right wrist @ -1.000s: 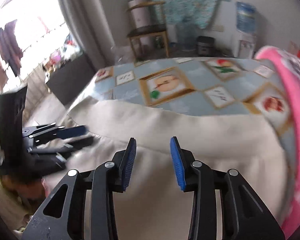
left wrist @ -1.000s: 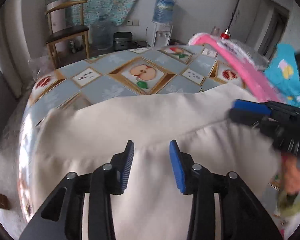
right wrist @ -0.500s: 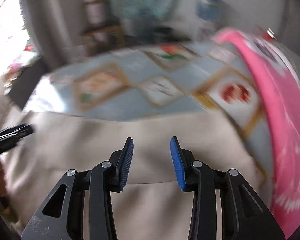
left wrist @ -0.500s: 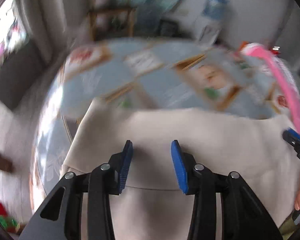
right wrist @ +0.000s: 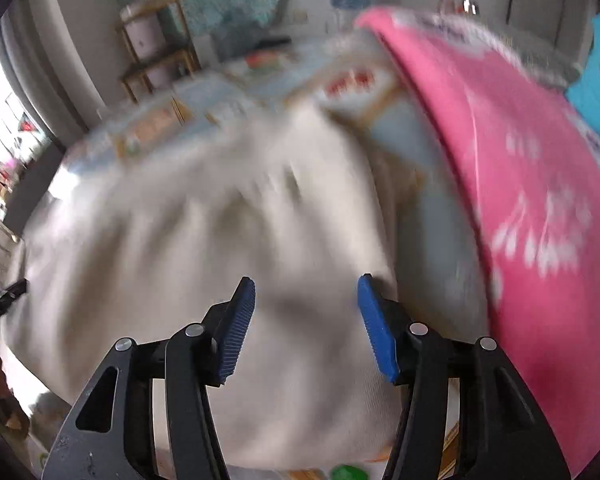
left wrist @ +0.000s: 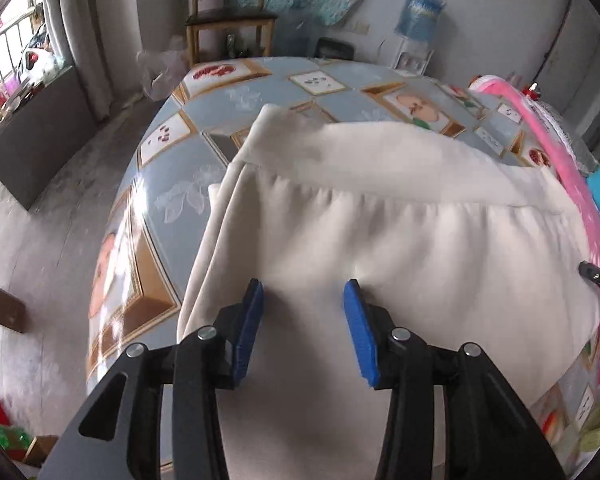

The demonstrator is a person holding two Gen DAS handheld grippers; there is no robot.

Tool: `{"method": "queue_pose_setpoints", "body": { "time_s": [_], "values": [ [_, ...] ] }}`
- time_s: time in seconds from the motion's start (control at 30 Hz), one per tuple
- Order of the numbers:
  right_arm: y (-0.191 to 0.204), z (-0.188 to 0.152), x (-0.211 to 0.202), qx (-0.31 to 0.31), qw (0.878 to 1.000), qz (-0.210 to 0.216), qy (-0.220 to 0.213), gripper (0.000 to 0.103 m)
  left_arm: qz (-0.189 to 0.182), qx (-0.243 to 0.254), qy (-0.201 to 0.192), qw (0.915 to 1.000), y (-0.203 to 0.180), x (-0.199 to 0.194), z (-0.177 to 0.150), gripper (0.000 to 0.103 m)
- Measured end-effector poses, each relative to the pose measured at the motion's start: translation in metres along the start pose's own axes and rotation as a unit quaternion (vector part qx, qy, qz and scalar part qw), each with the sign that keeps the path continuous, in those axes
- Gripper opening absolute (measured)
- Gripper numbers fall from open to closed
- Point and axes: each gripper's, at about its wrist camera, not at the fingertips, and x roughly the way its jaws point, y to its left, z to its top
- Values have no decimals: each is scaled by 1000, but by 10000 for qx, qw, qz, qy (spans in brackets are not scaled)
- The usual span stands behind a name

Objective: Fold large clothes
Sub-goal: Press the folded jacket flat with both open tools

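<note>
The cream-white gathered fabric garment lies spread on the bench with its blue fruit-print cloth, waistband at the far side running left to right, body hanging toward the near edge. A pink printed blanket crowds its right side, with a wooden chair and water dispenser behind. Left claw and right claw both hover wide open over the fabric, holding nothing.

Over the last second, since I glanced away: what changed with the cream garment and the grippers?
Both grippers spread apart toward opposite sides of the cream fabric garment: the left gripper toward its left edge, the right gripper toward the pink cloth. Neither grasped anything. Jaws stayed open; the garment stayed on the fruit-patterned tablecloth.
</note>
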Motion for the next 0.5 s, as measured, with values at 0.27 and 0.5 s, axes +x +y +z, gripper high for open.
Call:
{"method": "queue_pose_setpoints", "body": {
  "time_s": [0.27,0.5],
  "values": [
    [36,-29,-58,-264,9982,174,-507,60,8,493,-592,9970,-31,-52,-27,51],
    [66,-72,-40,-513,9973,-429,-300,63,331,743,-582,9950,-52,-44,-52,57]
  ]
}}
